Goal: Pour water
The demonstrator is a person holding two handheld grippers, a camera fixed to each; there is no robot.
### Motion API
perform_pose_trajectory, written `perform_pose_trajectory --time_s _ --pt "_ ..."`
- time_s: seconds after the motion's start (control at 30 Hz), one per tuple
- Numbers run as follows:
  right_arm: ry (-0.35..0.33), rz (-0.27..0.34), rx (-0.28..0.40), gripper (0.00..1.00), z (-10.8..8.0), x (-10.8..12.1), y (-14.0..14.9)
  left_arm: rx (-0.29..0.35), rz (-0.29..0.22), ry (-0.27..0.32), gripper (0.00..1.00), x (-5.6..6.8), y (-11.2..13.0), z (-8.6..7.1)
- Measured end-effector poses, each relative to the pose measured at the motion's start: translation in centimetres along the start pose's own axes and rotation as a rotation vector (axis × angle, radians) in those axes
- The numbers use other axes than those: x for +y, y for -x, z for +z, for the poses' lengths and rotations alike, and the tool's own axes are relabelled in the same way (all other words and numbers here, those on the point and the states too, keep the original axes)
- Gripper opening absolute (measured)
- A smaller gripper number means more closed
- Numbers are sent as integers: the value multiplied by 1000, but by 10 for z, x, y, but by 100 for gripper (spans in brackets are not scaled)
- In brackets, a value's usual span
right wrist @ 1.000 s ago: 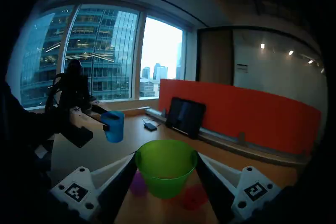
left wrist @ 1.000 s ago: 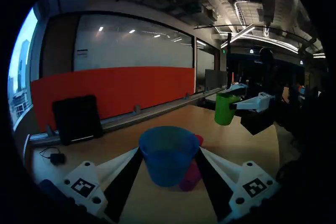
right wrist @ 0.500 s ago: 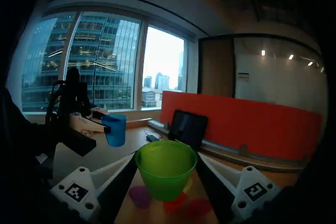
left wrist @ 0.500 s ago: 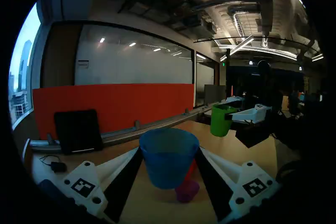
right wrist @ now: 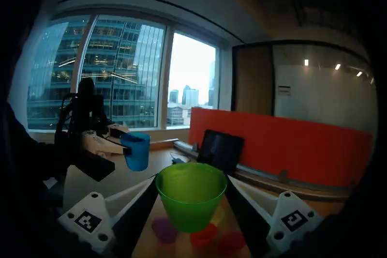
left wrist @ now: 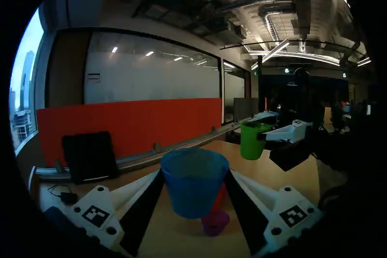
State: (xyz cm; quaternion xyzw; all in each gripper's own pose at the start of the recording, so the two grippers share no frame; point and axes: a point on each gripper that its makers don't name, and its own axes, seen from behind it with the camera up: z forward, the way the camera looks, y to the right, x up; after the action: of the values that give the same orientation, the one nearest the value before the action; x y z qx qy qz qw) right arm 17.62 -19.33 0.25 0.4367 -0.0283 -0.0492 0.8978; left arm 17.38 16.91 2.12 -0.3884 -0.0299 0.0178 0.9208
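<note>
Rising is the big change: both cups are higher over the table (left wrist: 179, 238) now than a second ago.

In the left gripper view the left gripper (left wrist: 194, 173) holds the blue cup (left wrist: 194, 190) tight, with one finger pressing on each side. The cup is upright. It no longer hides the purple cup (left wrist: 215, 221) on the table. The purple cup now shows below it, and a bit of a red cup (left wrist: 221, 195) peeks out at its right side. That tells me the blue cup is up in the air, well above them.

In the right gripper view the right gripper (right wrist: 191, 180) squeezes the green cup (right wrist: 191, 202) the same way, with both fingers on its sides. It is upright too. The purple cup and the red cup lie on the table under it, and they sit lower in the view than before.

The two big cups are also a little nearer each other. From the left gripper view the green cup is far off to the right, and it is now a bit closer to the middle. From the right gripper view the blue cup is far off to the left, near the window (right wrist: 121, 79), and it has also come a bit toward the middle.

No cup tips yet, so I think no water is going out yet. I cannot tell which cup has water in it. The lift looks done. Next, I think, one cup must come over the other and tip slowly, or water may land on the table.
</note>
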Motion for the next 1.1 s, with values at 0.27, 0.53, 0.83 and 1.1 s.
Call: perform_pose_trajectory --time_s 0.27,0.53,0.83,1.1 --pt "-28 7 -1 94 6 -11 2 6 68 -12 86 -1 -17 1" --pt "-65 6 -13 94 15 -28 11 8 184 -48 86 -6 -39 1" --pt "-97 -3 -21 94 28 -45 21 11 357 -92 86 -3 -66 3" --pt "-120 -20 -29 94 37 -57 32 28 478 -118 86 5 -87 8"
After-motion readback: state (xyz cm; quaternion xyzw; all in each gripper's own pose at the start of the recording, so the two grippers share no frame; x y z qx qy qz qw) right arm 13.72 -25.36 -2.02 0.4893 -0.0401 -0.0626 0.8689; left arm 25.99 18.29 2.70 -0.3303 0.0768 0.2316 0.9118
